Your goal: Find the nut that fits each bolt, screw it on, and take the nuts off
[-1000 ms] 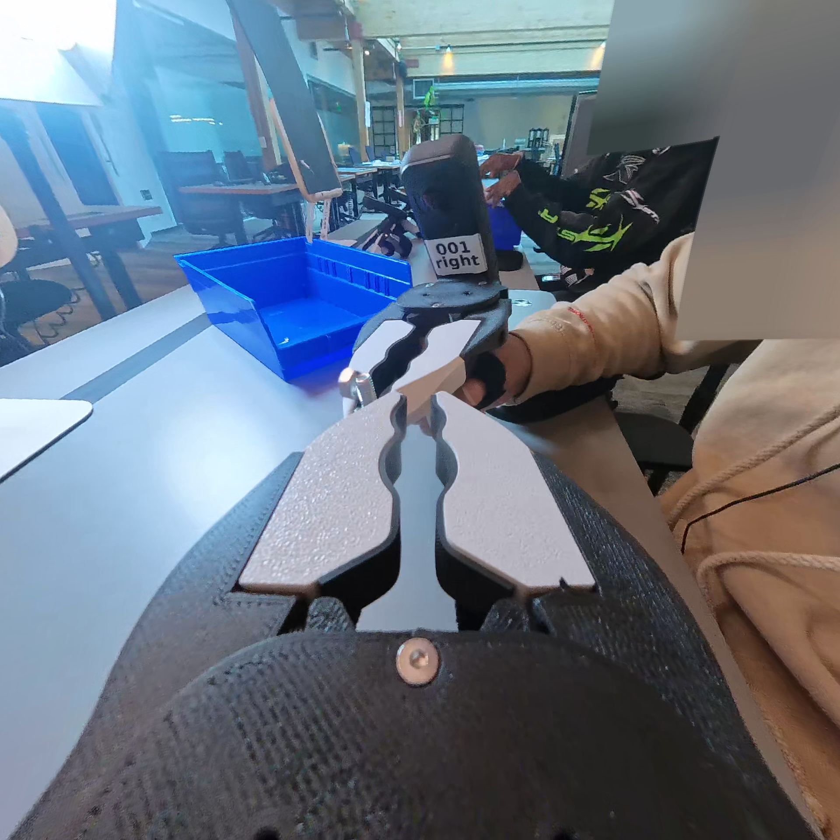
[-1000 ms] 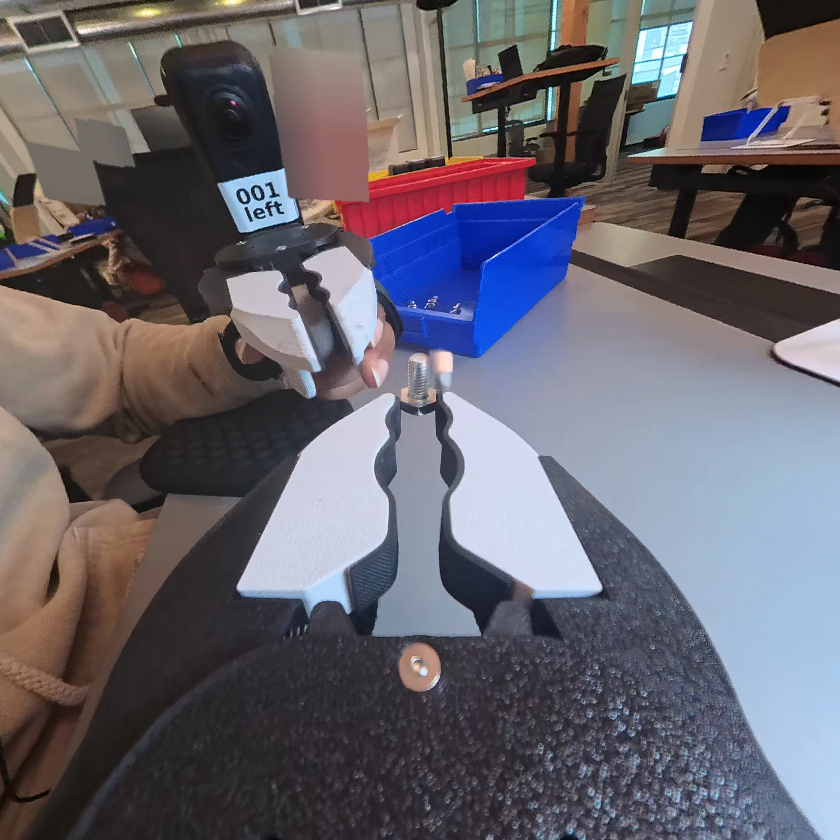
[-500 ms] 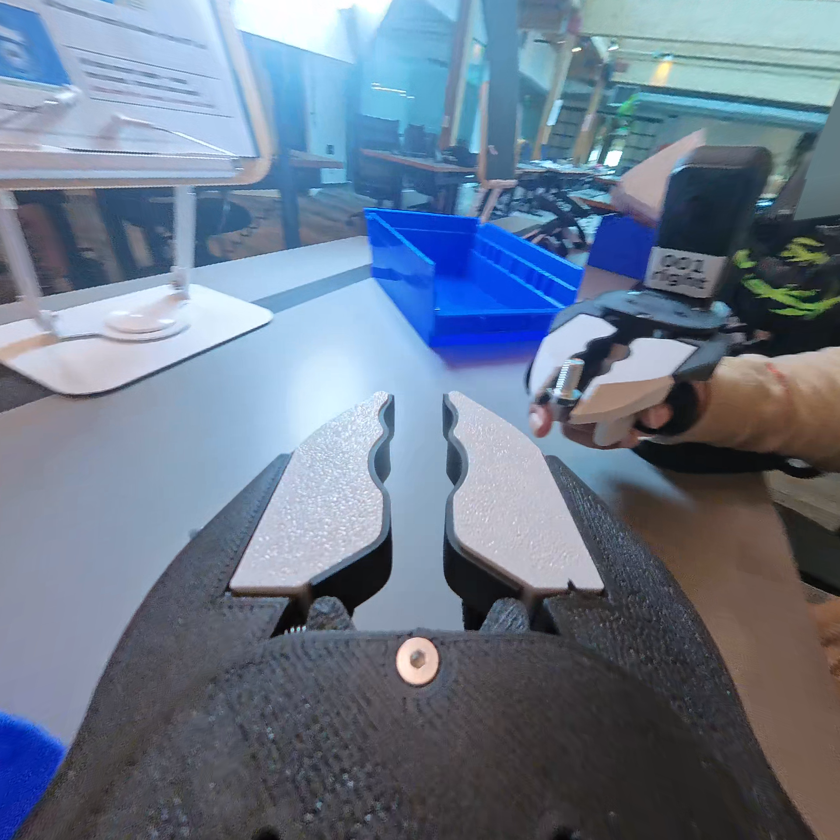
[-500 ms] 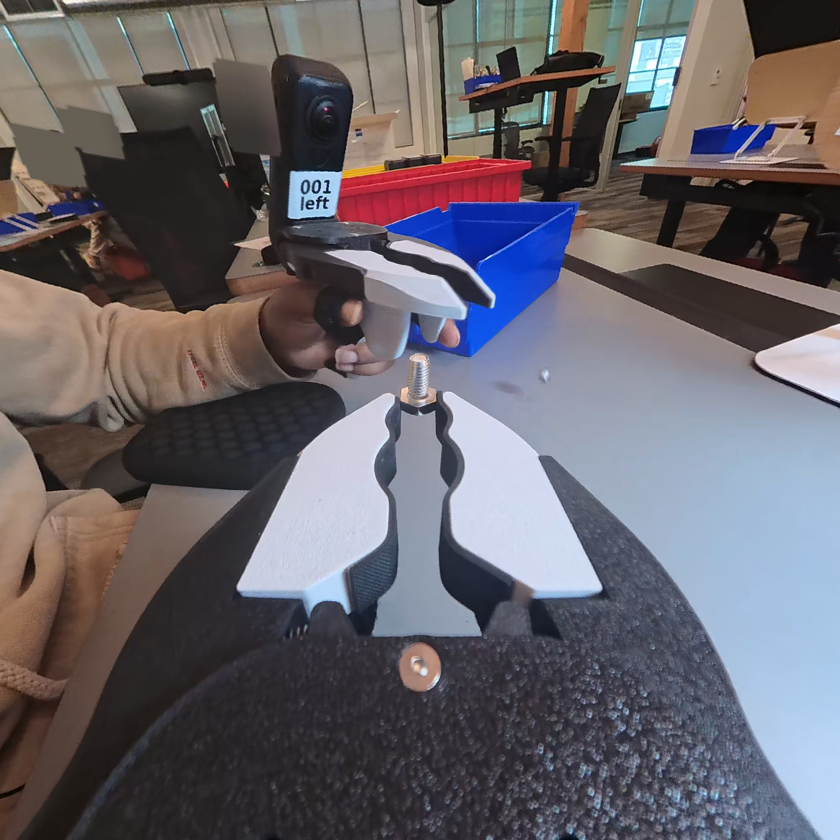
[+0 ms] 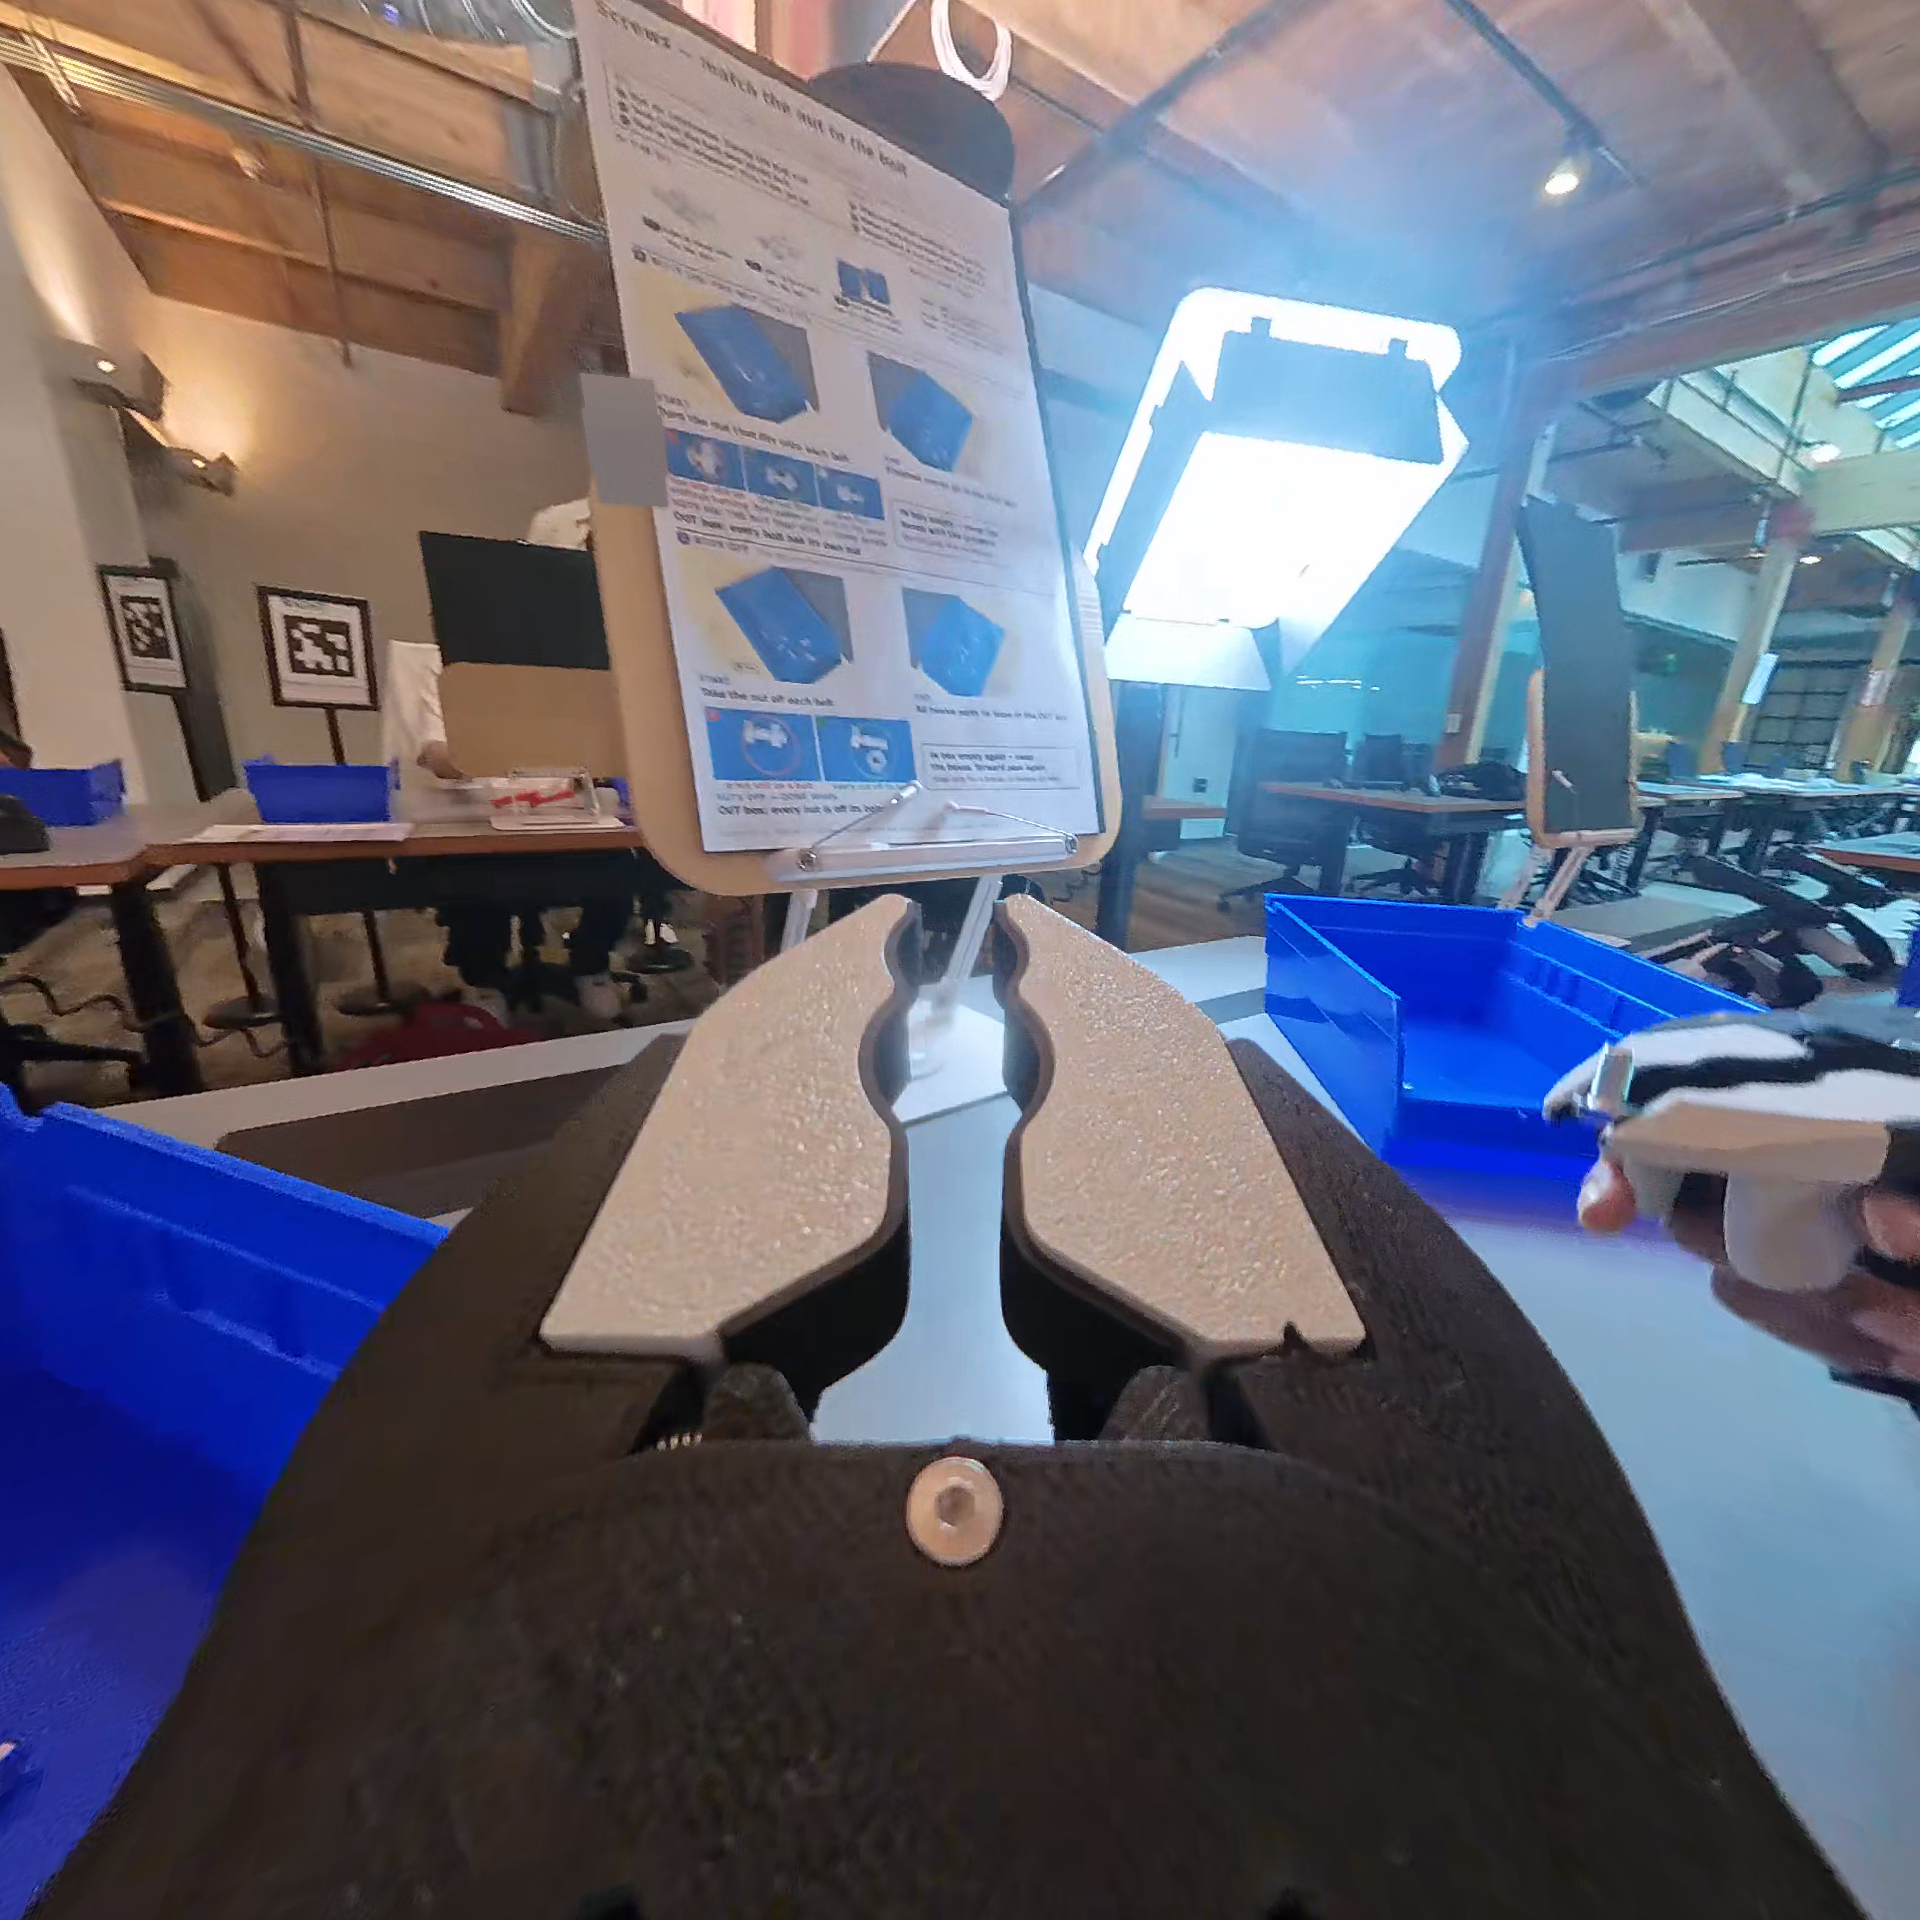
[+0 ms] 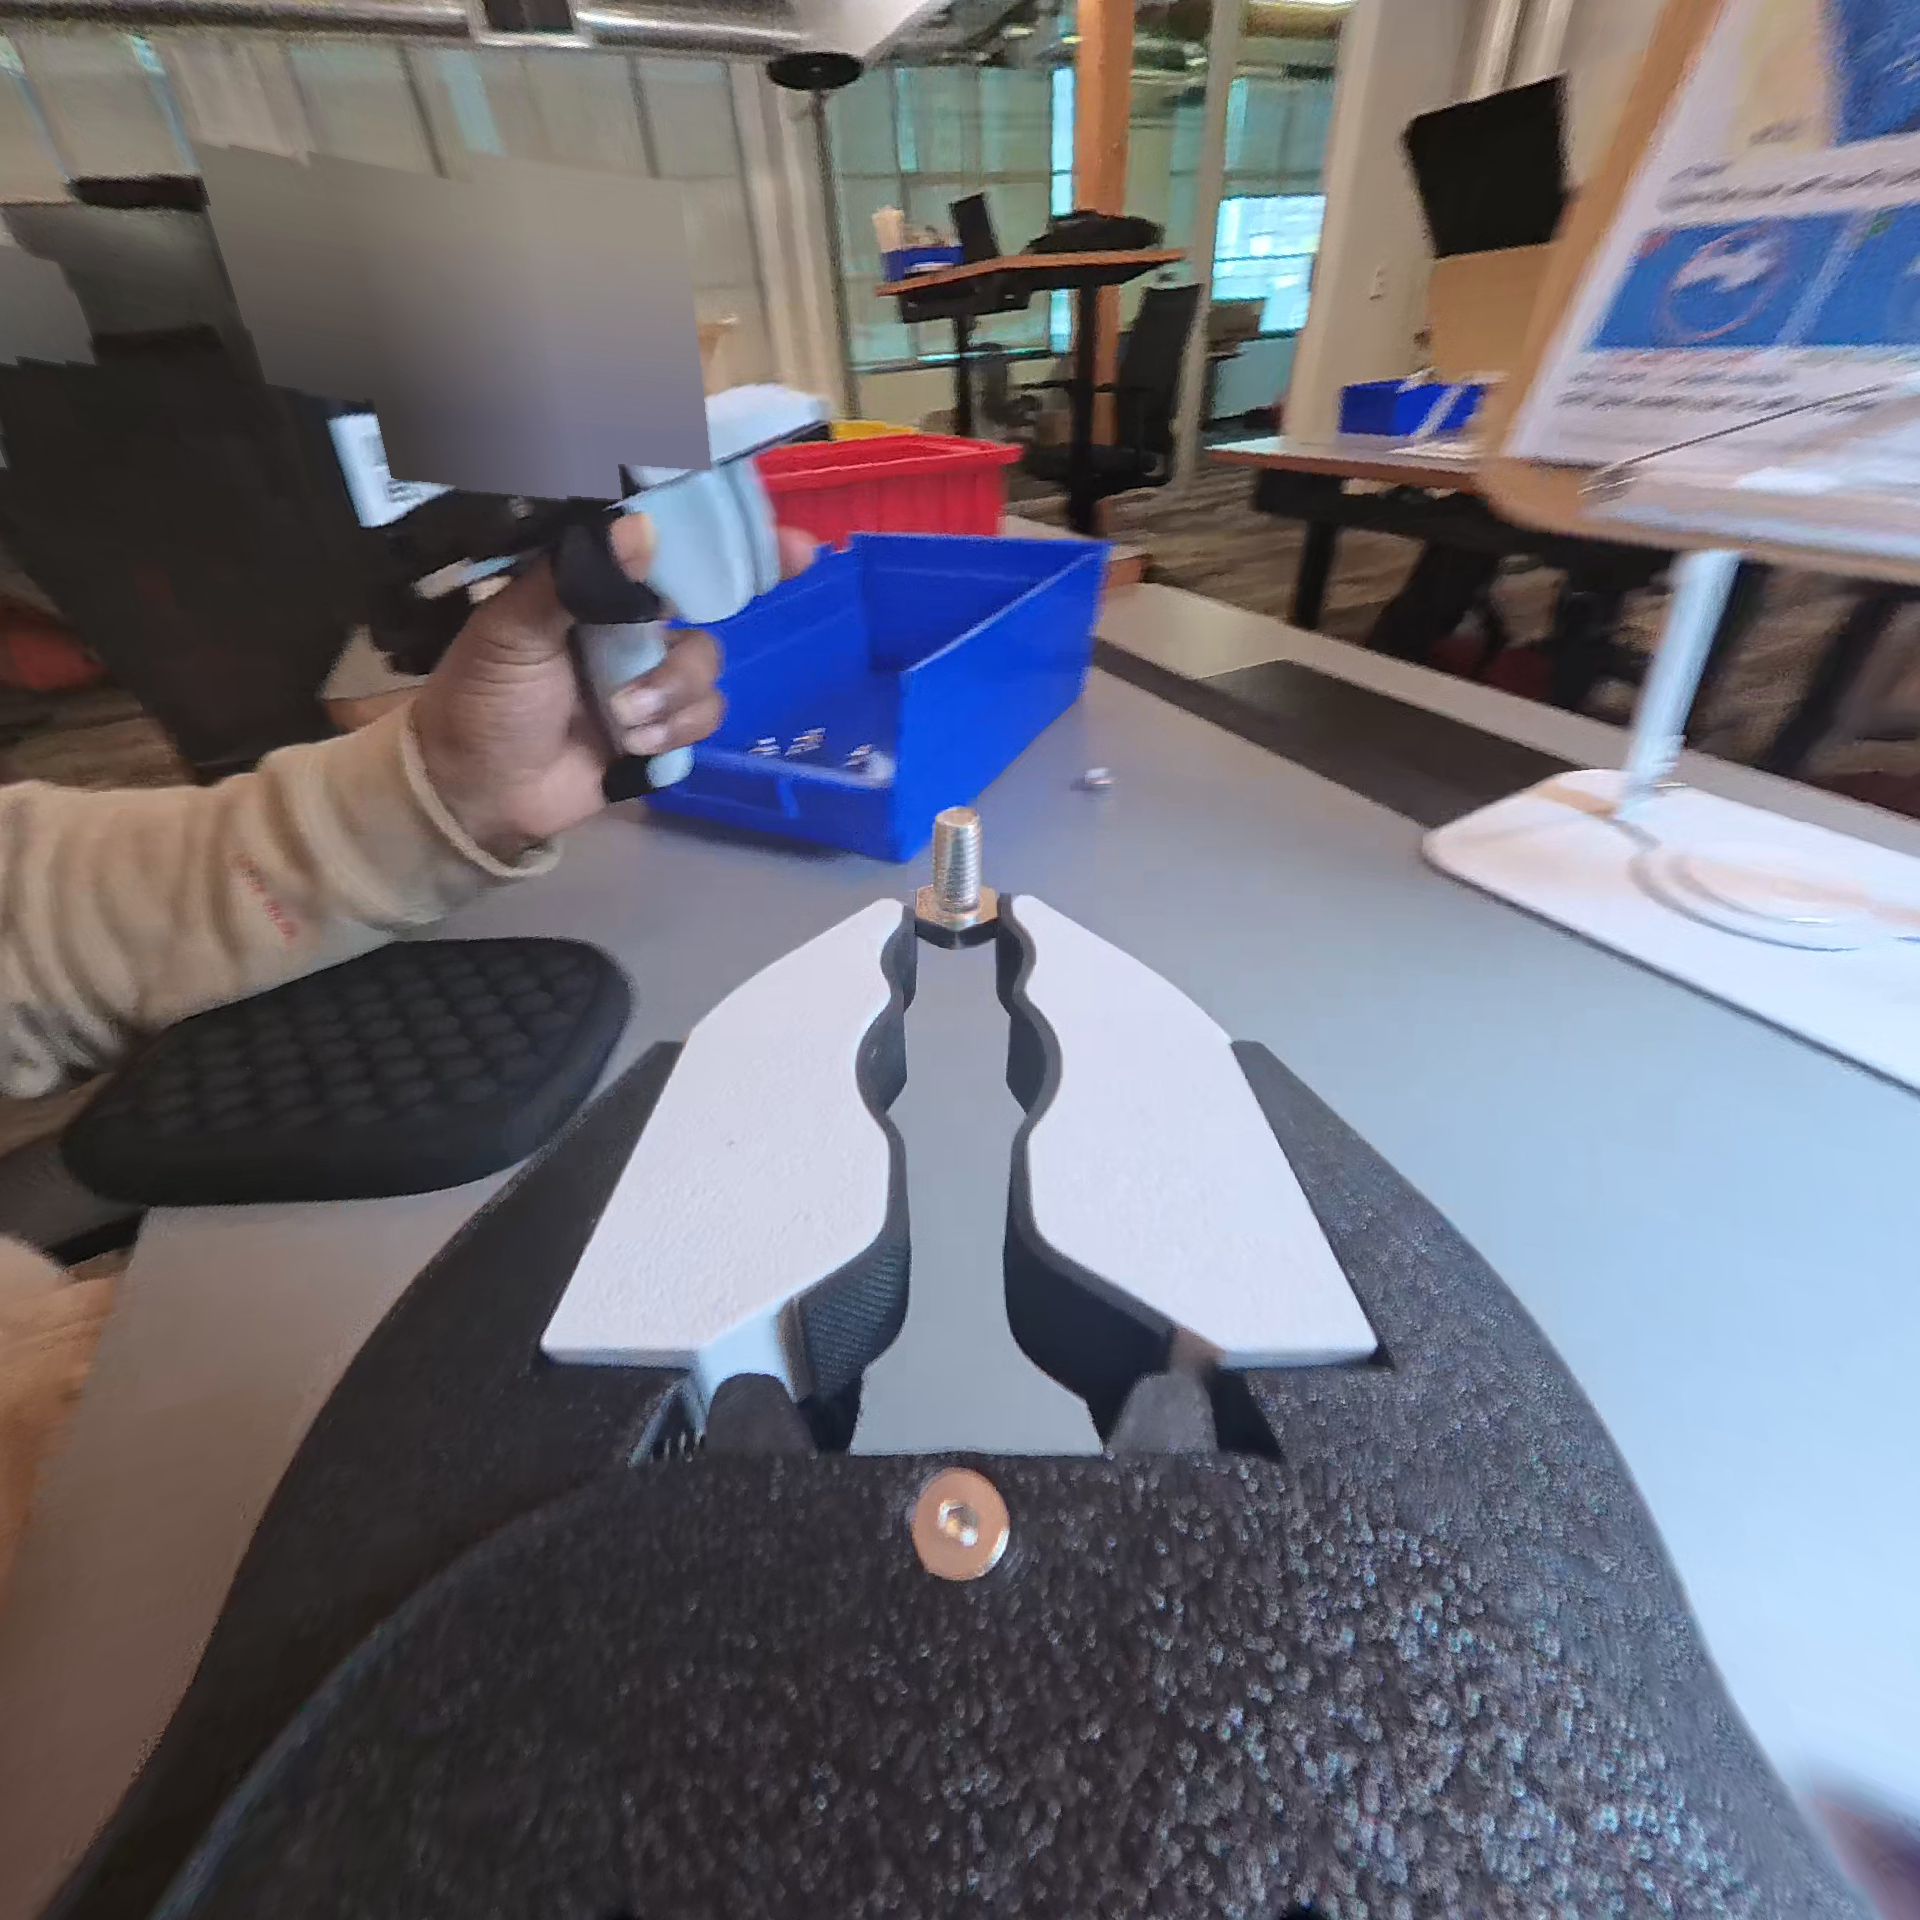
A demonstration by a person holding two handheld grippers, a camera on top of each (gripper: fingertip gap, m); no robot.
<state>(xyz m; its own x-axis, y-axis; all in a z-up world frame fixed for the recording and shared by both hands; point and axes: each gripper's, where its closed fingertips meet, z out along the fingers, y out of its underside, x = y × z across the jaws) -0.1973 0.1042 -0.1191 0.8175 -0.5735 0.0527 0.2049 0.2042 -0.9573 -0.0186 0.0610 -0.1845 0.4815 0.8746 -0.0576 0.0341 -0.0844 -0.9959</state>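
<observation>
My right gripper (image 6: 956, 920) is shut on the hex head of a silver bolt (image 6: 956, 857), whose bare threaded shaft points up. It also shows at the right edge of the left wrist view (image 5: 1595, 1091). A small silver nut (image 6: 1096, 777) lies loose on the grey table (image 6: 1455, 1195) beside a blue bin (image 6: 997, 665). That bin holds several small metal parts (image 6: 805, 743). My left gripper (image 5: 951, 925) is open and empty, raised and facing an instruction sheet on a stand (image 5: 852, 468). The hand holding it (image 6: 520, 717) is above the bin's near left corner.
A second blue bin (image 5: 1455, 1018) stands to the right of the left gripper, and the first one is at its lower left (image 5: 156, 1299). The stand's white base (image 6: 1714, 883) sits on the table at right. A red bin (image 6: 883, 483) is behind the blue one. A black armrest pad (image 6: 343, 1060) is at left. Tip to tip, the grippers are about 20 centimeters apart.
My left gripper opened and swung away from the right gripper to face the sheet stand. The nut came off the bolt and now lies on the table. The right gripper still holds the bolt.
</observation>
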